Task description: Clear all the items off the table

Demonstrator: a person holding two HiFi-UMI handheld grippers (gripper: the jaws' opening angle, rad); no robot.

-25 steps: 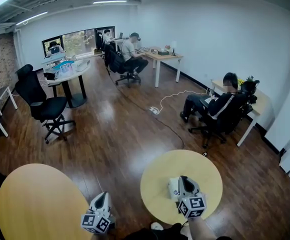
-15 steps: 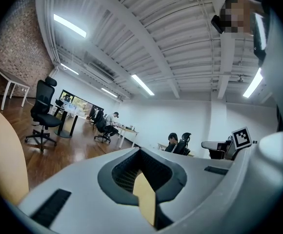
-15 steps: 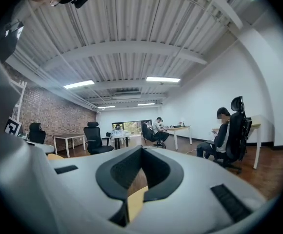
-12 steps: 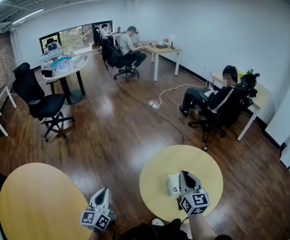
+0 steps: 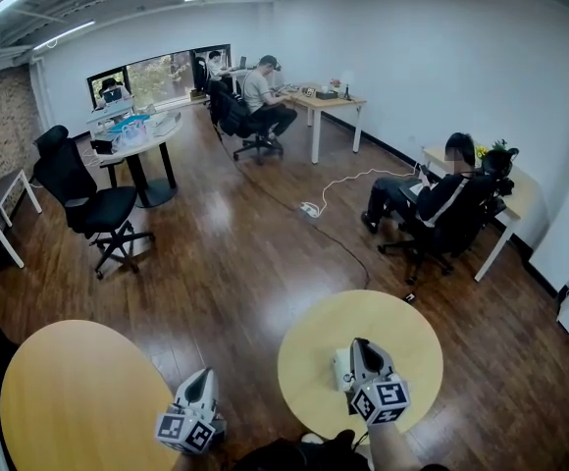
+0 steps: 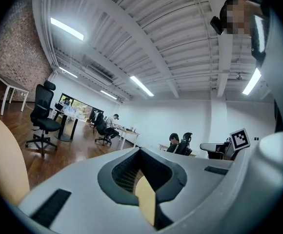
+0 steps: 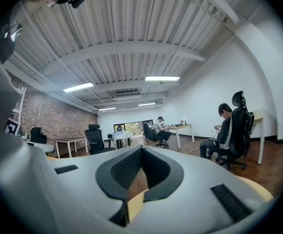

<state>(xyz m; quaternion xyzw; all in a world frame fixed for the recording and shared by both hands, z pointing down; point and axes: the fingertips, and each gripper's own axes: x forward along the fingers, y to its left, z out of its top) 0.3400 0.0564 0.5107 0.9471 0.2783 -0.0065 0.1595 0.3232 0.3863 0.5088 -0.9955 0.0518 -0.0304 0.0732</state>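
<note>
Both jaws are together and empty on your left gripper (image 5: 204,376) and right gripper (image 5: 359,345). The white item (image 5: 340,369) sits on the right round table (image 5: 392,307), just left of the right gripper — swing sideways unopened and you could shove it off.

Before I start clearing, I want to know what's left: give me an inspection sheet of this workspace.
Surface: round light wooden table ahead; a second round table at left, nothing seen on it.
Job's things: small white object beside the right tongs; too small to identify.
Clutter: nothing seen.
Grippers: left tongs shut, empty; right tongs shut, empty.
Cables: white cable with power strip on the wooden floor.
Surroundings: seated people at desks, black office chairs.
</note>
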